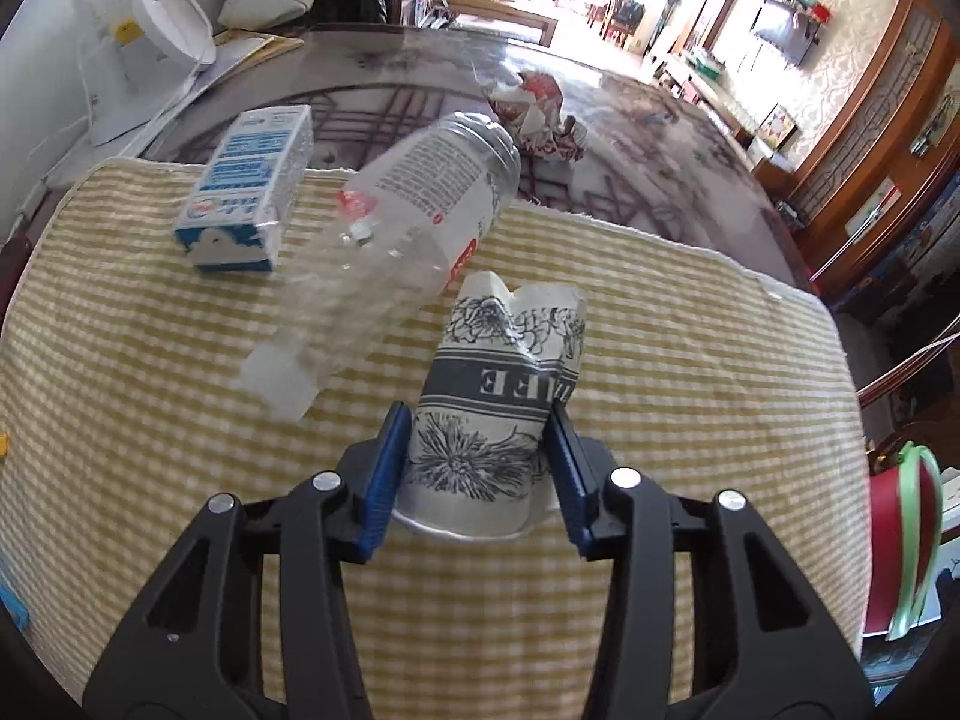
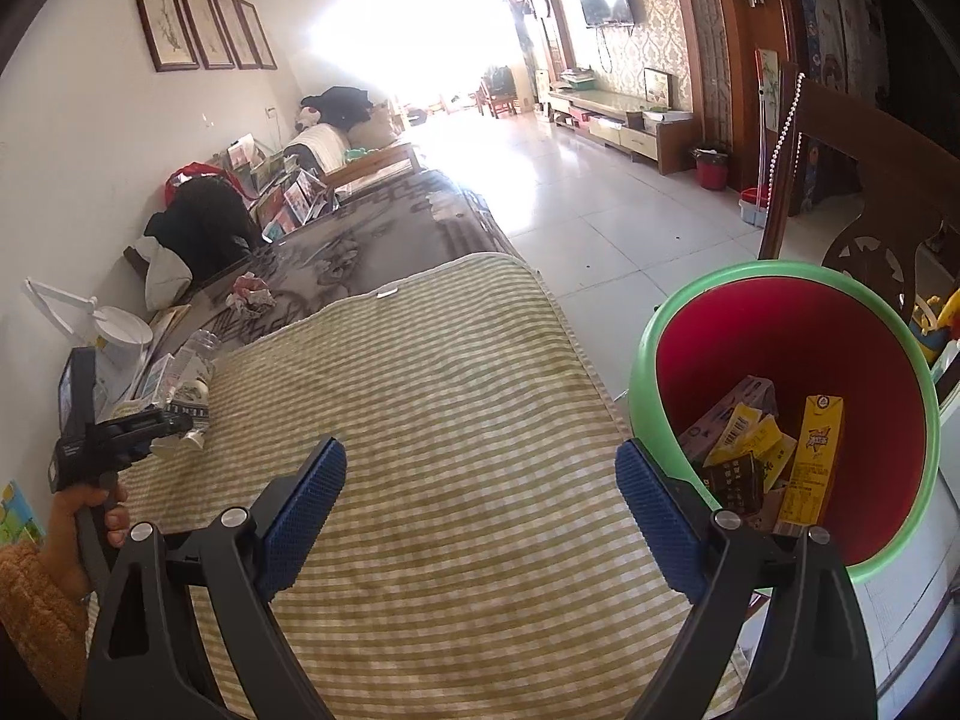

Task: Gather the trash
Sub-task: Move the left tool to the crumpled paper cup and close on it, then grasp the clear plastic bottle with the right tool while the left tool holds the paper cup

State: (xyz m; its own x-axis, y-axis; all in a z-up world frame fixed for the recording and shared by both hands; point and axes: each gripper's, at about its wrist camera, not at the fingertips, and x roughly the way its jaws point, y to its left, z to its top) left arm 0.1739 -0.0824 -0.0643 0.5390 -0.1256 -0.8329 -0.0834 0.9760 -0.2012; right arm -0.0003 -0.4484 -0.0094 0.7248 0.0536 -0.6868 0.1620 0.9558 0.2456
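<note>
A crumpled paper cup [image 1: 492,396] with black flower print lies on its side on the yellow checked cloth [image 1: 690,360]. My left gripper [image 1: 477,420] is shut on it, one blue pad against each side. Just beyond the cup lie a clear plastic bottle [image 1: 414,210] and a blue-and-white milk carton [image 1: 246,192]. A crumpled red-and-white wrapper [image 1: 540,114] rests farther back on the dark glass tabletop. My right gripper [image 2: 480,456] hangs open and empty over the cloth [image 2: 450,360], beside a red bin with a green rim [image 2: 648,360] that holds several cartons.
A person's hand [image 2: 72,516] in an orange sleeve holds the left gripper [image 2: 120,426] at the table's far left. A white lamp [image 1: 162,18] and papers stand at the table's back left. A wooden chair [image 2: 870,180] stands behind the bin, with tiled floor beyond.
</note>
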